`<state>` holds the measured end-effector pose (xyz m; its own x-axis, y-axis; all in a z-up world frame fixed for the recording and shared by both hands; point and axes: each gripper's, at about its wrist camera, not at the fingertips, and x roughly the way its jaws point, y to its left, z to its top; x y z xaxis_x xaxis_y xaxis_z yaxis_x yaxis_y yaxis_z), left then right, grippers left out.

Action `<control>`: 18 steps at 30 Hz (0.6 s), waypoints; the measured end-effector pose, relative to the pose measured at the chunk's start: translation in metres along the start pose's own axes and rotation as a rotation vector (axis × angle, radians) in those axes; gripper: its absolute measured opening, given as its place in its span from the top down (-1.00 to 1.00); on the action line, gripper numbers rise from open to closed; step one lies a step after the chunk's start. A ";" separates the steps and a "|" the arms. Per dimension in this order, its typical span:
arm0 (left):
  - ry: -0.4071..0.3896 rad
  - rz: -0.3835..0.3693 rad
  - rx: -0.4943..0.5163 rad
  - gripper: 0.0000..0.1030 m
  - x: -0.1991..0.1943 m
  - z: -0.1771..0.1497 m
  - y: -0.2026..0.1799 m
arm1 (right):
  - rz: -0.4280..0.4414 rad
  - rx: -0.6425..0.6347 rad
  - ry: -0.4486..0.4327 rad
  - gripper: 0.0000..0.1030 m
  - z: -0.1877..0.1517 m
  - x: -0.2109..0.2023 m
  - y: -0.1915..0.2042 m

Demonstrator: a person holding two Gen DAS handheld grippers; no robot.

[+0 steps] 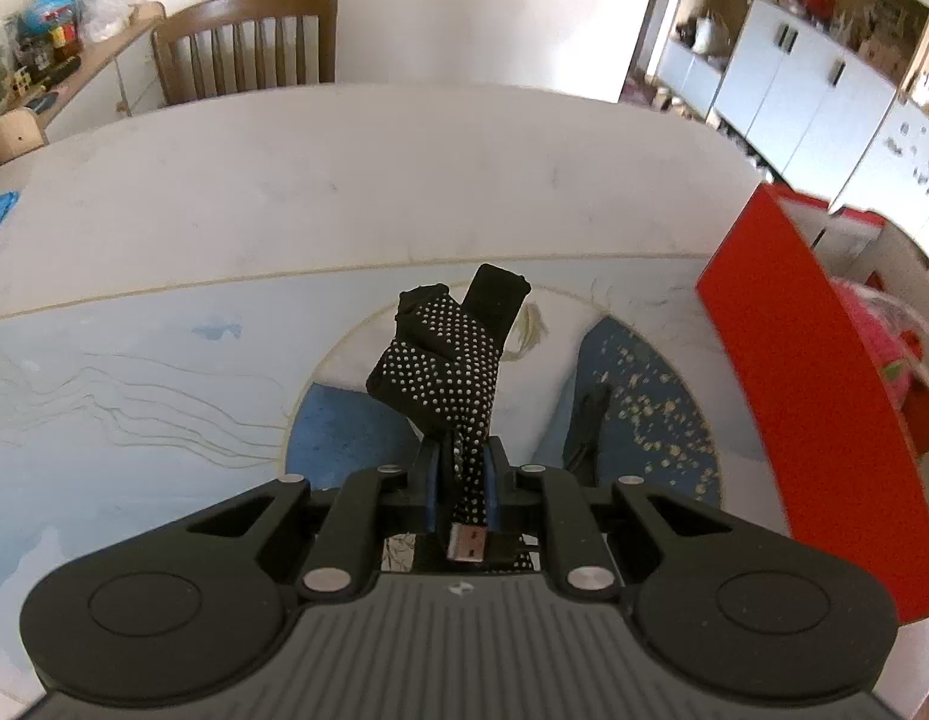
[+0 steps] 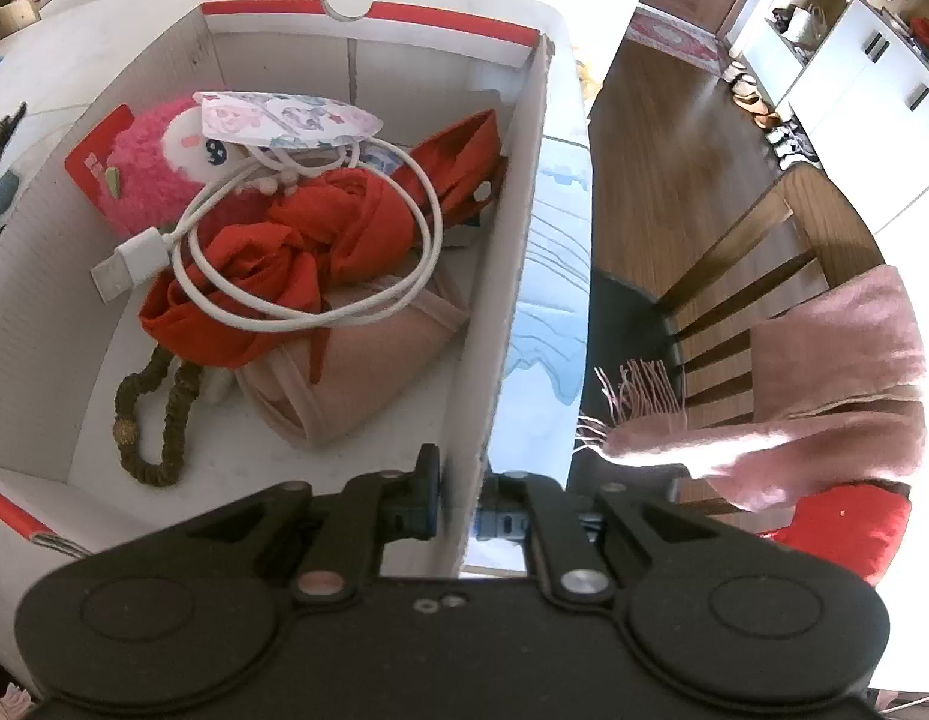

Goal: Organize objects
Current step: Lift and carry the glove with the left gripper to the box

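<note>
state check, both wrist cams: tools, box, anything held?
left tool: shut on black dotted glove
black dotted glove: held above the table, off the surface
right tool: shut on the box wall
box: open, no lid on, partly filled
white USB cable: coiled, unplugged, atop the red cloth
red cloth: crumpled, in the box
face mask: lying on pink plush toy

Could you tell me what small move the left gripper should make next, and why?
Probably carry the glove right, over the box: the left gripper is shut on it above the table, while the right gripper clamps the box wall.
</note>
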<state>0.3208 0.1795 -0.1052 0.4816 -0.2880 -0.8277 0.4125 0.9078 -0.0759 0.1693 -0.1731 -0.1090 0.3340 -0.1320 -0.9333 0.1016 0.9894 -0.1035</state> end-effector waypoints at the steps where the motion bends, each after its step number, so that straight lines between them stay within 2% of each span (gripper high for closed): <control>1: -0.009 -0.001 0.003 0.74 -0.005 0.000 0.000 | 0.001 -0.001 -0.002 0.85 0.000 0.000 0.000; 10: -0.119 -0.062 0.045 0.74 -0.049 0.008 -0.022 | 0.003 -0.002 -0.006 0.85 0.000 -0.001 0.001; 18: -0.168 -0.136 0.088 0.74 -0.067 0.020 -0.047 | 0.008 0.000 -0.013 0.84 -0.002 -0.003 0.000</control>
<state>0.2851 0.1499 -0.0353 0.5362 -0.4596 -0.7081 0.5445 0.8293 -0.1259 0.1665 -0.1726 -0.1071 0.3465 -0.1247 -0.9297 0.0985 0.9905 -0.0961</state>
